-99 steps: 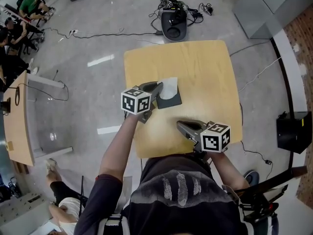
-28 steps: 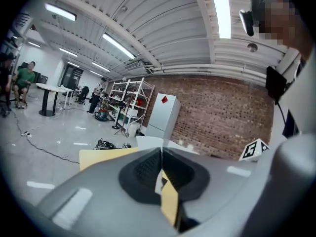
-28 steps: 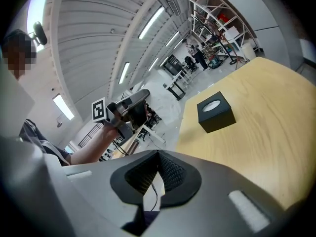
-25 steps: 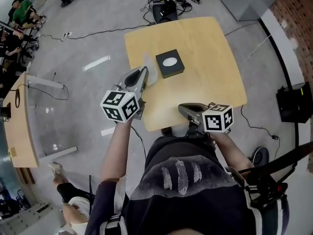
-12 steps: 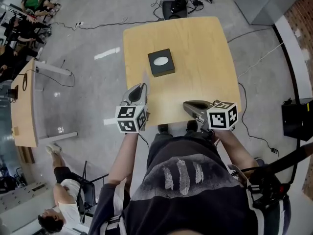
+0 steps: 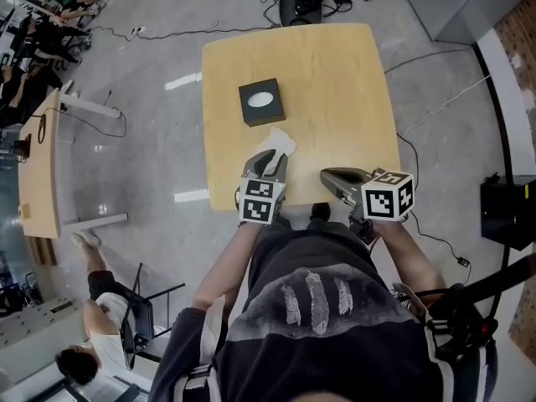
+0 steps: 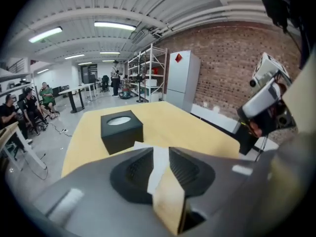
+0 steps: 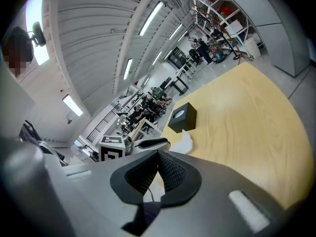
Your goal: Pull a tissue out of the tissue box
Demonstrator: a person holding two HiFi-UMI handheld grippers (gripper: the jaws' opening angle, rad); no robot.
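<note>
Tissue (image 6: pixel 276 144) is out of the tissue box (image 6: pixel 260 101) and lies crumpled on the table (image 6: pixel 343 82) toward its near edge, just in front of the box. Its near end runs between the jaws of the left gripper (image 6: pixel 270 164). These have just been opening and stand slightly apart, not pinching it. Right gripper (image 6: pixel 328 177) sits at the near edge, jaws closed, empty.

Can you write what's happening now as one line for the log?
tissue: out, on table | left gripper: jaws just opening, tissue between | right gripper: shut, empty | tissue box: untouched
</note>
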